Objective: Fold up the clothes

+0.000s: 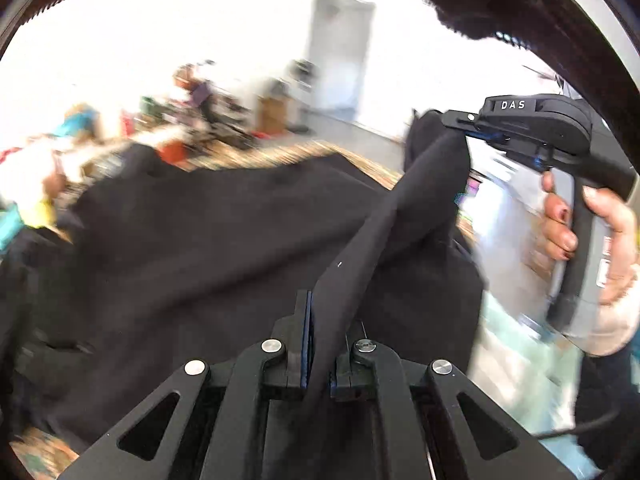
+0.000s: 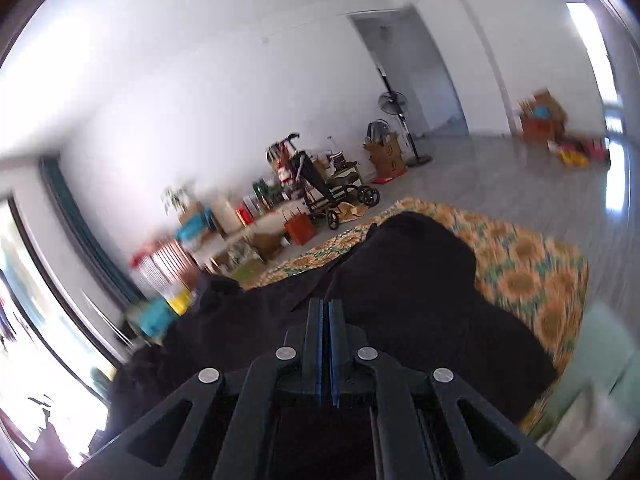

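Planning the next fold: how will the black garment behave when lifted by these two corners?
Likely floppy: the black garment sags between left gripper and right gripper. Probably light; thin pinches hold it. Its hanging bulk may drag on the sunflower-print cloth.

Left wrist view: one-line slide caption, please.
Both grippers' jaws pinch a black garment, stretching a taut edge from left gripper to right gripper.

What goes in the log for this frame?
left gripper shut on black garment | right gripper shut on it | strip lifted between | sunflower cloth underneath

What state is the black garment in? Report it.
Lifted, not folded: both grippers, left and right, pinch the black garment over the sunflower sheet.
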Available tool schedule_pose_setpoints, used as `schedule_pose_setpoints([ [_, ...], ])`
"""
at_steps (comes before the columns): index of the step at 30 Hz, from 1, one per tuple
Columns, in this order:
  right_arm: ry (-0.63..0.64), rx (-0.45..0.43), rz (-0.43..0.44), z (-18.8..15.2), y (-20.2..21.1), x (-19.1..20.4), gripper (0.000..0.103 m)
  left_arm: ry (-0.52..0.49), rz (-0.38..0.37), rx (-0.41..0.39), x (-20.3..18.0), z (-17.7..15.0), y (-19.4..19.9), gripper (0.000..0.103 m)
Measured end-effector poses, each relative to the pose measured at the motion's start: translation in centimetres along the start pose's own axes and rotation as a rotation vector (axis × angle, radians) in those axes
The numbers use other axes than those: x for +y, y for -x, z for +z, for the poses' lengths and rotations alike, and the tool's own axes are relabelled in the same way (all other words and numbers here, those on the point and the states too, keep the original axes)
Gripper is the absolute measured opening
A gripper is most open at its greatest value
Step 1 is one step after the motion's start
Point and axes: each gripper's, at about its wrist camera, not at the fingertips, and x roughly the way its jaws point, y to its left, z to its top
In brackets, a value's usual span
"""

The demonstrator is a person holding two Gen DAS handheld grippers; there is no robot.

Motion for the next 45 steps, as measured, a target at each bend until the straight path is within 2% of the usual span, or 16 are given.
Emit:
schedule_pose_setpoints([
  [2,0.101,0.011,-0.042,1.5,-3.2,3.7,0.002,0.048,0.069,-0.012,1.9,1.1,-1.2,0.006],
  [6,0.251,0.081,-0.086,2.3,-10.4,9.7,0.002,0.17,0.158,0.02,4.1,0.4,-5.5,0.005],
  [9,0.352,0.131,-0.109,1.8,-15.2,13.5,0.002,0.24,0.195,0.05,6.0,-0.4,-7.1,0.005],
  [12,0.401,0.211,-0.079,0.9,-19.4,16.1,0.002,0.34,0.201,0.077,8.6,-1.5,-8.0,0.004],
  [15,0.38,0.293,-0.025,0.7,-22.5,16.4,0.002,0.419,0.207,0.111,11.0,-2.3,-9.3,0.004],
  [17,0.395,0.303,0.014,0.3,-23.6,16.9,0.006,0.457,0.217,0.137,12.4,-2.8,-10.2,0.004],
  [18,0.408,0.299,0.033,0.1,-24.0,17.1,0.016,0.48,0.218,0.15,13.1,-3.2,-10.6,0.004],
  [19,0.416,0.294,0.055,-0.1,-24.1,17.4,0.042,0.505,0.219,0.162,13.8,-3.7,-11.0,0.004],
  [21,0.423,0.278,0.101,-0.3,-23.7,17.7,0.058,0.555,0.219,0.186,15.2,-4.6,-11.7,0.004],
  [22,0.436,0.266,0.113,-0.4,-23.3,17.8,0.058,0.574,0.21,0.19,15.6,-5.0,-12.0,0.004],
  [25,0.5,0.249,0.059,-0.5,-22.5,16.8,0.061,0.627,0.171,0.192,16.8,-5.9,-12.5,0.004],
  [28,0.491,0.292,0.018,-0.4,-23.2,14.5,0.064,0.666,0.14,0.194,17.8,-6.6,-13.0,0.004],
  [32,0.365,0.401,0.001,-0.4,-26.0,10.9,0.064,0.657,0.131,0.193,18.1,-6.8,-13.3,0.004],
  [35,0.236,0.495,0.033,-0.1,-28.8,8.7,0.068,0.639,0.125,0.192,18.1,-6.9,-13.4,0.004],
  [40,0.248,0.546,-0.041,-0.7,-33.4,9.0,0.069,0.637,0.113,0.177,18.3,-7.3,-13.4,0.004],
  [45,0.156,0.544,0.048,-0.1,-33.6,10.9,0.068,0.62,0.13,0.176,17.6,-7.4,-13.1,0.004],
])
